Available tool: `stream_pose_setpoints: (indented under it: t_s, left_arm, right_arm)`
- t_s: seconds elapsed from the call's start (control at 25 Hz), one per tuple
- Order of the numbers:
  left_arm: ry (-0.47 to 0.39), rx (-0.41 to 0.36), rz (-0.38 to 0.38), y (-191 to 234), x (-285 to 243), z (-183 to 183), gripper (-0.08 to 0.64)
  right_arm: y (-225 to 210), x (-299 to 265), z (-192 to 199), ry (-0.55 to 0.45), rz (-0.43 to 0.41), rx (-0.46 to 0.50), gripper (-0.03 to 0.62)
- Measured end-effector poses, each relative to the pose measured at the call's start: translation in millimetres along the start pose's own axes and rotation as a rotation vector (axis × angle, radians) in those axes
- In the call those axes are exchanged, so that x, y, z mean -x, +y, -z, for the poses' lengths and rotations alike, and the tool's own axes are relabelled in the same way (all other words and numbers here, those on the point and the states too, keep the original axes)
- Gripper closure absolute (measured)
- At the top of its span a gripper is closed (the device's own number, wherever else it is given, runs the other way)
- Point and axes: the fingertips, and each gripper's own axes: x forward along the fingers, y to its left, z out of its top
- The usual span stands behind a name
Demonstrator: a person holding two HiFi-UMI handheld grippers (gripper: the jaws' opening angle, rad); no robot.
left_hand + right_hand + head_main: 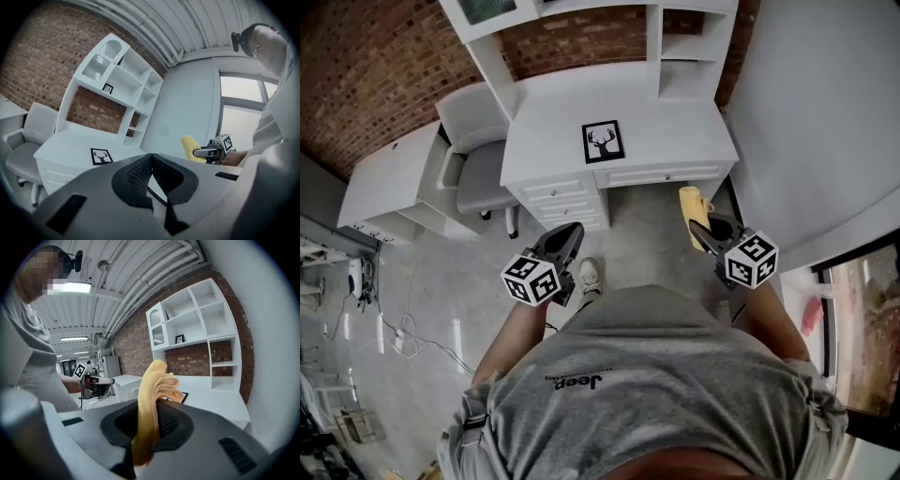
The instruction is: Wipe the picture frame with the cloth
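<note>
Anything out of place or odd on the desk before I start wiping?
Nothing stands out. The black-framed deer picture lies flat and square on the white desk; the yellow cloth sits clamped in the right gripper.

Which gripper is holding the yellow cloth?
The right gripper: its jaws are shut on the cloth, which sticks out between them. The left gripper has its jaws shut with nothing between them.

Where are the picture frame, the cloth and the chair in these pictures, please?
picture frame (pixel 604 141): head view, the deer print at its middle.
cloth (pixel 149 394): right gripper view, the fold above the jaws.
chair (pixel 478 180): head view, its grey seat.
</note>
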Motion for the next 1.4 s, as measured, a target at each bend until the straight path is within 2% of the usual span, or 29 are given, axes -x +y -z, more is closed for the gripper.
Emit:
stream_pose_setpoints:
  t_s: [0.2, 0.32, 0.48, 0.64, 0.84, 1.0, 1.16, 1.32, 1.4]
  left_arm:
    - [0.005, -0.033, 0.074, 111, -52, -39, 0.541]
    - [0.027, -0.038, 0.120, 174, -88, -76, 0.541]
    - [0.059, -0.081, 0.168, 242, -131, -121, 0.541]
    - [0.080, -0.064, 0.183, 295, -169, -146, 0.541]
    - [0.122, -0.017, 0.189, 327, -213, -150, 0.541]
    - [0.174, -0.004, 0.152, 334, -253, -134, 0.541]
    - [0.208, -0.021, 0.047, 334, -293, -112, 0.541]
    - [0.202, 0.057, -0.093, 329, -311, -99, 0.541]
    - [0.217, 0.084, -0.135, 322, -312, -93, 0.541]
  right_arm:
    - [-46, -104, -38, -0.027, 0.068, -0.014, 0.535]
    - [-75, -167, -66, -0.027, 0.102, -0.048, 0.535]
    - [-114, -239, -102, -0.008, 0.139, -0.055, 0.535]
    - [-150, -289, -126, 0.015, 0.152, -0.072, 0.535]
    - [-197, -325, -136, 0.063, 0.155, -0.096, 0.535]
    - [-238, -336, -129, 0.084, 0.111, -0.100, 0.535]
    - [-281, -343, -114, 0.096, 0.014, -0.084, 0.535]
    - [-310, -350, -100, 0.121, -0.105, -0.108, 0.535]
    - [-314, -355, -99, 0.143, -0.167, -0.092, 0.535]
